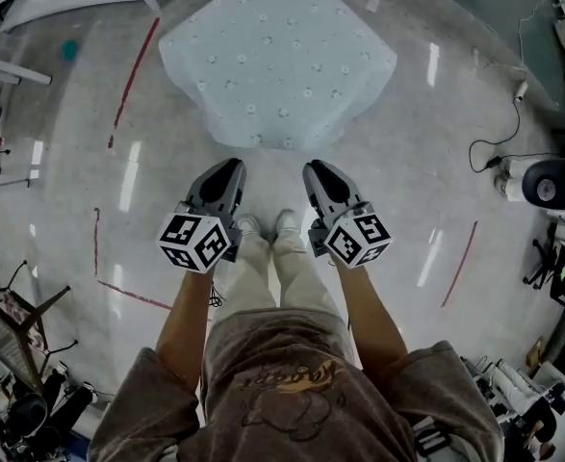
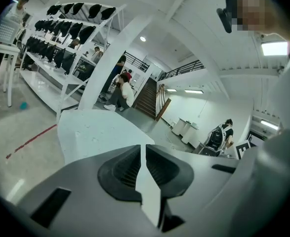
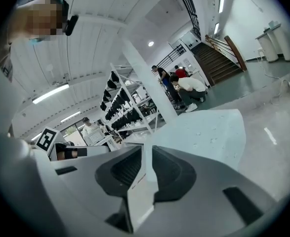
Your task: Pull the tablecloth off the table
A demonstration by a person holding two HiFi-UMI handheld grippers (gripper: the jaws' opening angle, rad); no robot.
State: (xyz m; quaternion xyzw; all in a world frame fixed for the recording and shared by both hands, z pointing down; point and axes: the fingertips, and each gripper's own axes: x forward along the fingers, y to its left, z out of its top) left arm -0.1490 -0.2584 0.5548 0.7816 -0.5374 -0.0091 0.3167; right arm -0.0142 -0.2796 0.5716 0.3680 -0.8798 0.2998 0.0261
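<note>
the left gripper (image 1: pixel 228 166) has its jaws closed on the near edge of the pale blue dotted tablecloth (image 1: pixel 277 56). the cloth spreads away ahead of both grippers over the grey floor (image 1: pixel 436 162). the right gripper (image 1: pixel 316 167), just beside the left, pinches the same near edge.

tablecloth (image 1: pixel 277 61): pale blue, small white dots | floor (image 1: pixel 436 162): glossy grey, red lines (image 1: pixel 133 70) | trousers (image 1: pixel 263 277): cream
</note>
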